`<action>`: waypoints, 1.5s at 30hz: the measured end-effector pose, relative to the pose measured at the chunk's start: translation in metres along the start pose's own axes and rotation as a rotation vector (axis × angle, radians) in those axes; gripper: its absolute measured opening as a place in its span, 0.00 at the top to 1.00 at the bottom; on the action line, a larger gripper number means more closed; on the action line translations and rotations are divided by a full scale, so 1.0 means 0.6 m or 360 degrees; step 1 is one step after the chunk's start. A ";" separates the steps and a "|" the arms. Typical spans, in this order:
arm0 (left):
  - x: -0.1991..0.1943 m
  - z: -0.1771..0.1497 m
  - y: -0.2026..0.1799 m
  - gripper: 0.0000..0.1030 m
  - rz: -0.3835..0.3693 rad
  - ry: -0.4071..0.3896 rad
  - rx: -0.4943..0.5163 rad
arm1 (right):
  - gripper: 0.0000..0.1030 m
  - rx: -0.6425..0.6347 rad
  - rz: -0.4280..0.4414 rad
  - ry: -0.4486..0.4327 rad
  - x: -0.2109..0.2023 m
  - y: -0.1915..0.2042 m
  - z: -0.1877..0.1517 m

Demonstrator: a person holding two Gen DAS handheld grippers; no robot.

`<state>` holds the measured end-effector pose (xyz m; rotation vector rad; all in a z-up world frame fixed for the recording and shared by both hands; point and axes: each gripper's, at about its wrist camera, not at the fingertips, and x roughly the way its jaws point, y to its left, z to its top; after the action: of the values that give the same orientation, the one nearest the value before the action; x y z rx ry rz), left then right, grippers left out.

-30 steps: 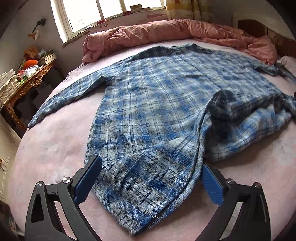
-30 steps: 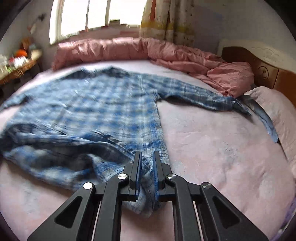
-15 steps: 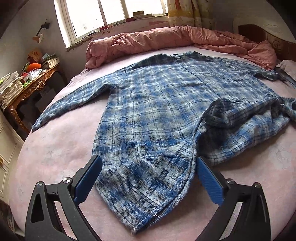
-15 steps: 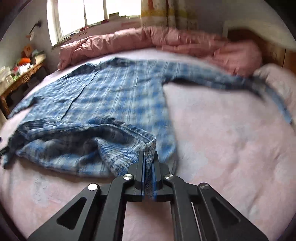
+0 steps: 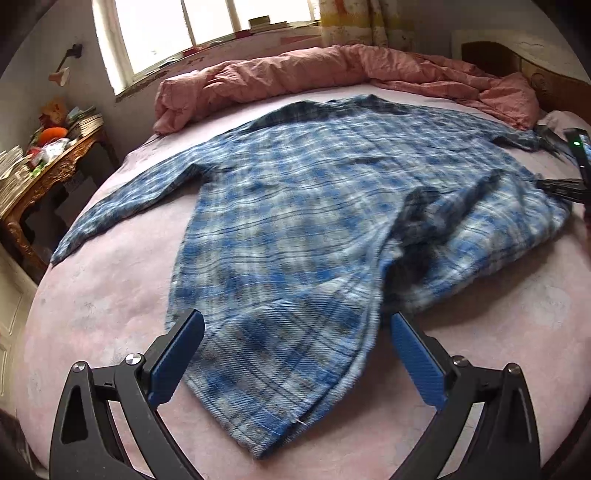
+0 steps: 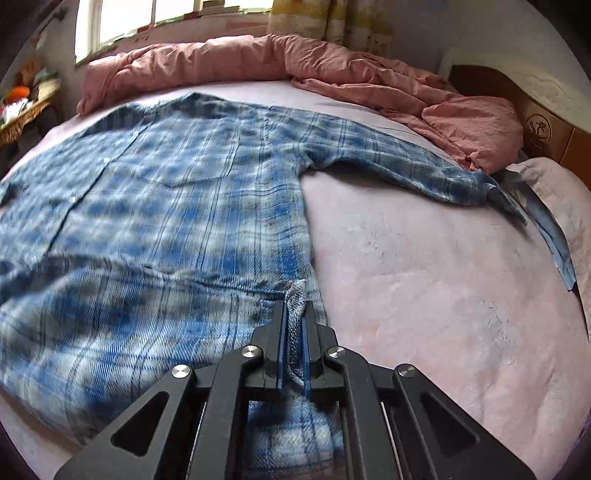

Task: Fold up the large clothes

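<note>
One plaid shirt [image 5: 295, 229] lay on one bed [image 5: 103, 295] (pink); left gripper [image 5: 295, 354] gaped wide, right gripper [image 6: 294, 332] pinched its hem.

You'll find no writing, label, brand or number you can read here; the headboard [image 6: 537, 127] bears only a round carved emblem, not lettering.

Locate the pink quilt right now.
The quilt lies bunched along the bed's far edge under the window, beyond the shirt collar; in the right wrist view its right end piles up by the headboard.
</note>
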<state>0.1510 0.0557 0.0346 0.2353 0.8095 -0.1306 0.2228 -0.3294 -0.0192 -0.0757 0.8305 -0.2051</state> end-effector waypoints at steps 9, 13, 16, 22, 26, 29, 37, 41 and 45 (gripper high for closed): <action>0.024 -0.012 -0.046 0.02 0.0138 0.0080 0.0239 | 0.38 0.0183 0.0035 -0.0255 -0.108 -0.036 -0.022; 0.040 -0.022 -0.041 0.02 0.0523 0.0065 0.0316 | 0.35 0.0210 0.0084 -0.0059 -0.084 -0.029 -0.030; 0.046 -0.029 -0.026 0.02 0.0553 0.0106 0.0276 | 0.35 0.0174 0.0063 0.0069 -0.050 -0.016 -0.040; 0.030 -0.011 0.001 0.94 0.0480 0.0022 0.0176 | 0.35 0.0157 0.0001 0.0088 -0.039 -0.015 -0.046; -0.012 0.033 0.027 0.97 0.0365 -0.0189 0.0135 | 0.35 0.0149 -0.0055 0.0063 -0.046 -0.020 -0.050; -0.008 0.085 0.063 0.93 0.0372 -0.0214 0.0044 | 0.35 0.0122 -0.0113 0.0044 -0.041 -0.023 -0.042; 0.114 0.071 0.144 0.38 0.0159 0.0214 -0.0152 | 0.35 0.0132 -0.0104 0.0038 -0.040 -0.029 -0.039; 0.080 0.047 0.189 0.21 0.0095 0.0101 -0.0297 | 0.35 0.0154 -0.0106 0.0021 -0.042 -0.035 -0.036; 0.037 0.043 0.214 0.14 -0.0158 -0.0034 -0.0522 | 0.35 0.0162 -0.0054 0.0054 -0.038 -0.037 -0.039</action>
<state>0.2104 0.1725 0.0556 -0.1155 0.8087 -0.0920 0.1874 -0.3457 -0.0150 0.0089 0.8514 -0.2808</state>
